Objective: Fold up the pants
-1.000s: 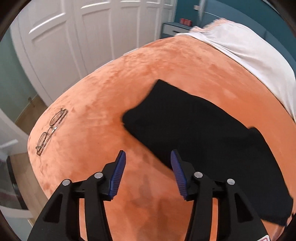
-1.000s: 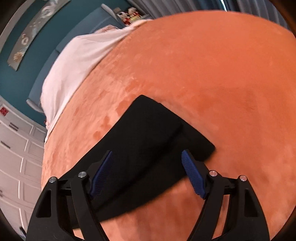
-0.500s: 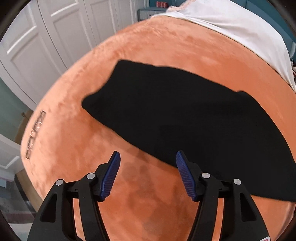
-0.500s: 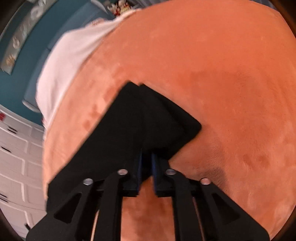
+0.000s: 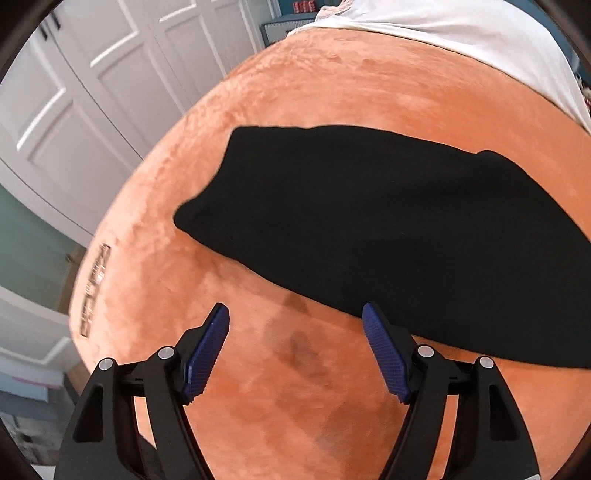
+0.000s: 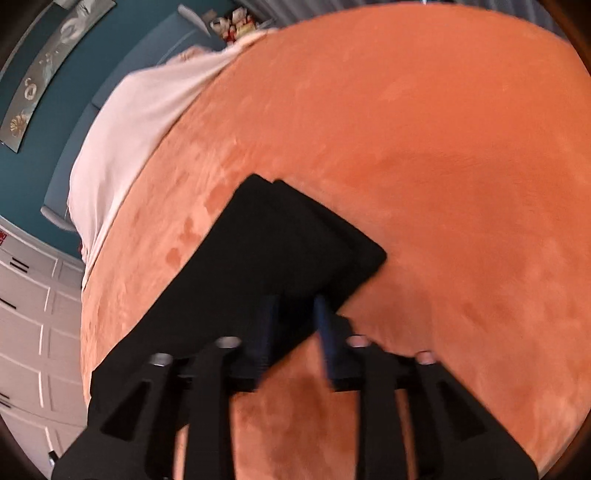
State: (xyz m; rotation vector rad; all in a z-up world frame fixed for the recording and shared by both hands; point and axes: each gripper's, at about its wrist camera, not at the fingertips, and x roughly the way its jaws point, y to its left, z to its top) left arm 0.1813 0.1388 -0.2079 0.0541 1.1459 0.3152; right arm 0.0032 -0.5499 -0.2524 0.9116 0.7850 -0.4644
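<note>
Black pants (image 5: pixel 369 221) lie flat on an orange blanket (image 5: pixel 332 92), folded lengthwise. My left gripper (image 5: pixel 295 339) is open and empty above the blanket, its right finger just over the pants' near edge. In the right wrist view the pants (image 6: pixel 273 251) show their layered leg end. My right gripper (image 6: pixel 293 328) is blurred and partly open, with its fingers around the near edge of that leg end.
Eyeglasses (image 5: pixel 95 288) lie near the blanket's left edge. A white sheet (image 5: pixel 461 33) covers the far end of the bed, also in the right wrist view (image 6: pixel 144 122). White wardrobe doors (image 5: pixel 92 92) stand beyond the bed on the left.
My right gripper closed on the pants' leg end half a second ago and now its fingers have spread apart somewhat. My left gripper has moved nearer to the pants' edge.
</note>
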